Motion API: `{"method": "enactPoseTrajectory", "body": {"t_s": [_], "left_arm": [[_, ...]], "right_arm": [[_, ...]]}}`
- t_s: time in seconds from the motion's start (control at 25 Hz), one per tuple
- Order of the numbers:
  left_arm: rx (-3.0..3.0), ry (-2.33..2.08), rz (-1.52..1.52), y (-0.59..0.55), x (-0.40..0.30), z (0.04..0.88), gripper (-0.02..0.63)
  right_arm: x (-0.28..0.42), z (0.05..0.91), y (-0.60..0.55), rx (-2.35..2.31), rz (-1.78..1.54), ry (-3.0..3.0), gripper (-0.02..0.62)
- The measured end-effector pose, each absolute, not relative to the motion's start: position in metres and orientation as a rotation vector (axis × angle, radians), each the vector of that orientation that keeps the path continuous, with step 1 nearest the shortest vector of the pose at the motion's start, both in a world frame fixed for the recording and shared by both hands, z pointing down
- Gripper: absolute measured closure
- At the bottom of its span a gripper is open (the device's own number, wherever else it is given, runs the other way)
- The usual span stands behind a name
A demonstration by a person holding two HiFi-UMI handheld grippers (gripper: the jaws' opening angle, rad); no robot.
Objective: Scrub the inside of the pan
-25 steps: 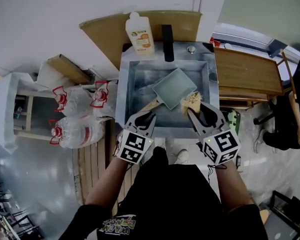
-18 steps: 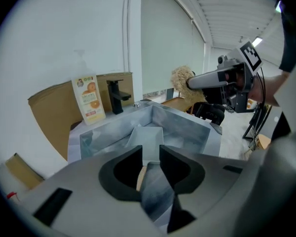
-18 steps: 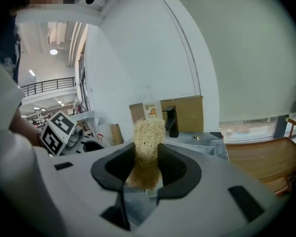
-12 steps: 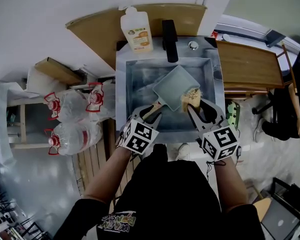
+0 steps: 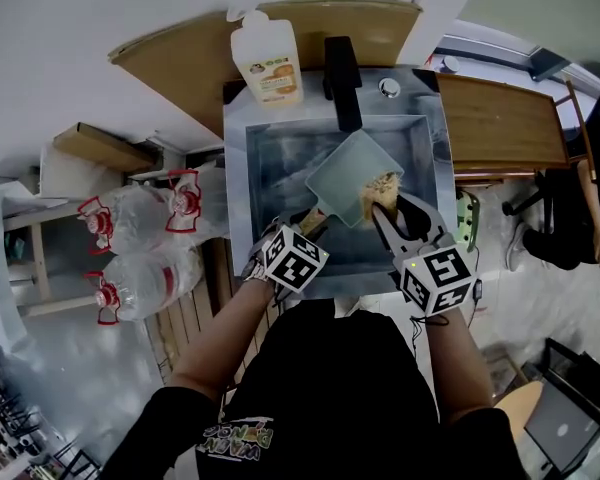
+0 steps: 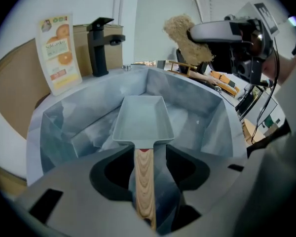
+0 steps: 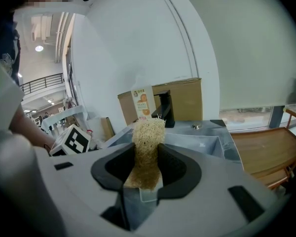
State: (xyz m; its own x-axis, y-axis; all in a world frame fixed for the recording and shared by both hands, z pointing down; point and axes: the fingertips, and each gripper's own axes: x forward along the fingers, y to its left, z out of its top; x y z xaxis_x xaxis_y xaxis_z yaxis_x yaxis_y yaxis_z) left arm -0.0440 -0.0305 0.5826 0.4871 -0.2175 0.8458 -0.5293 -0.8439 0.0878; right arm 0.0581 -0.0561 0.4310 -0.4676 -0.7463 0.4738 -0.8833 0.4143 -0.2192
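Note:
A pale green rectangular pan [image 5: 355, 178] with a wooden handle [image 6: 145, 181] lies tilted in the steel sink [image 5: 280, 168]. In the left gripper view the pan [image 6: 140, 120] points away from me. My left gripper [image 5: 302, 226] straddles the handle; its jaws are opening, and a gap shows on both sides of the handle at the left gripper [image 6: 145, 154]. My right gripper [image 5: 385, 208] is shut on a tan fibrous scrubber [image 5: 383, 190] held at the pan's near right rim. That scrubber [image 7: 147, 142] sticks up between the jaws of the right gripper [image 7: 147, 167].
A black faucet [image 5: 342, 68] and an orange-labelled soap bottle [image 5: 265, 63] stand at the sink's back edge. A wooden table [image 5: 505, 123] is to the right. Two large water bottles [image 5: 145, 208] lie on the floor at left, beside a cardboard box [image 5: 95, 148].
The left jaws have spread away from the pan's handle, which they held tighter before. The right gripper with the scrubber has edged over the pan's rim.

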Motion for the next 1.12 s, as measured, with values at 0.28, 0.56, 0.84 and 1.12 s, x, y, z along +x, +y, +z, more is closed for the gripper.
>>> {"method": "enactPoseTrajectory", "body": {"t_s": [0.28, 0.56, 0.84, 1.12], "left_arm": [[2.338, -0.57, 1.354, -0.033, -0.044, 0.61, 0.407], [2.276, -0.533, 1.387, -0.034, -0.048, 0.629, 0.405], [2.249, -0.518, 1.444, -0.034, -0.05, 0.646, 0.403], [2.241, -0.539, 1.447, -0.036, -0.051, 0.651, 0.431]], "right_arm": [[0.053, 0.452, -0.07, 1.385, 0.688, -2.338, 0.449], [0.05, 0.467, -0.079, 1.366, 0.72, -2.302, 0.449], [0.041, 0.482, -0.086, 1.338, 0.739, -2.268, 0.449], [0.028, 0.507, -0.092, 1.263, 0.766, -2.23, 0.449]]}}
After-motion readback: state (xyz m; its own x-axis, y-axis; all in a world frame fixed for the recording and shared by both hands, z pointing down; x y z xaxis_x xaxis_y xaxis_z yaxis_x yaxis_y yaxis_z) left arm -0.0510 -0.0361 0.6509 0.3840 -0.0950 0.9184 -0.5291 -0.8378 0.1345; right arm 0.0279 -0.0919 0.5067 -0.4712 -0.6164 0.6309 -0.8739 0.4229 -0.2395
